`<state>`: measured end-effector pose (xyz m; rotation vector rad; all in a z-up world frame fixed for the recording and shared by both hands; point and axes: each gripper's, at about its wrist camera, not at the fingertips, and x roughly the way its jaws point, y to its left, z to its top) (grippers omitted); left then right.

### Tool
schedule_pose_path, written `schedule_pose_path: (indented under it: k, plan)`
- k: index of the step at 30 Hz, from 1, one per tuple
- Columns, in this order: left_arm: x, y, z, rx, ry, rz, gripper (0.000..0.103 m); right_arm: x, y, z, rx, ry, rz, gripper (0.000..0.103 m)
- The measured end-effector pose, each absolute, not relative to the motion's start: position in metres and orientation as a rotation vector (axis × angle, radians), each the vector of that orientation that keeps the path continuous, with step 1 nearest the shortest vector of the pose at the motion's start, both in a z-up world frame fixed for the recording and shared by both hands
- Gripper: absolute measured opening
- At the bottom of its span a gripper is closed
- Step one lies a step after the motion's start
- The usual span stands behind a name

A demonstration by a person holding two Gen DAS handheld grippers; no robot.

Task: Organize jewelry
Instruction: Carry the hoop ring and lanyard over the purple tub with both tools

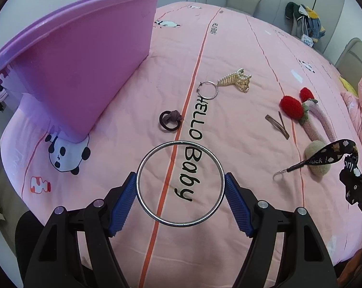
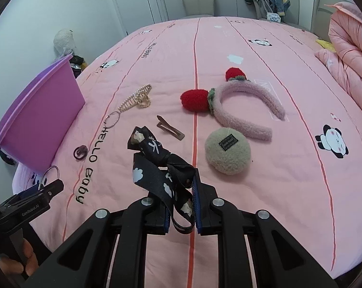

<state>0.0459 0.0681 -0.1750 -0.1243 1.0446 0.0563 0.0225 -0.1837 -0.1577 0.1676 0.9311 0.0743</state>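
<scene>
Bangle (image 1: 180, 183) spans my left gripper (image 1: 180, 201), jaws clamping its rim, lifted off the bed (image 1: 241, 48) for the purple bin (image 1: 85, 67) far left; right gripper (image 2: 181, 212) pinches the black lanyard (image 2: 161, 165).

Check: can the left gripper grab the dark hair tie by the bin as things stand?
Probably not yet. The path to the hair tie looks clear, with nothing lying between, but the left gripper already holds the silver bangle across its fingers. It would likely need to drop that in the purple bin first.
</scene>
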Motion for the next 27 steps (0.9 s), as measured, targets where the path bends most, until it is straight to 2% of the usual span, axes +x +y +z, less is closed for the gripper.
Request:
schedule_pose_path:
  k: [10, 17, 27]
  plan:
    - [0.032, 0.073, -0.124, -0.139, 0.969, 0.016, 0.070, 0.016, -0.166, -0.114, 0.173, 0.860, 0.124, 0.015]
    - [0.026, 0.078, -0.072, -0.125, 0.889, -0.012, 0.070, 0.024, -0.146, -0.064, 0.184, 0.779, 0.199, 0.015]
    - [0.045, 0.132, -0.009, -0.155, 0.815, 0.028, 0.070, 0.067, -0.083, 0.008, 0.189, 0.690, 0.375, 0.015]
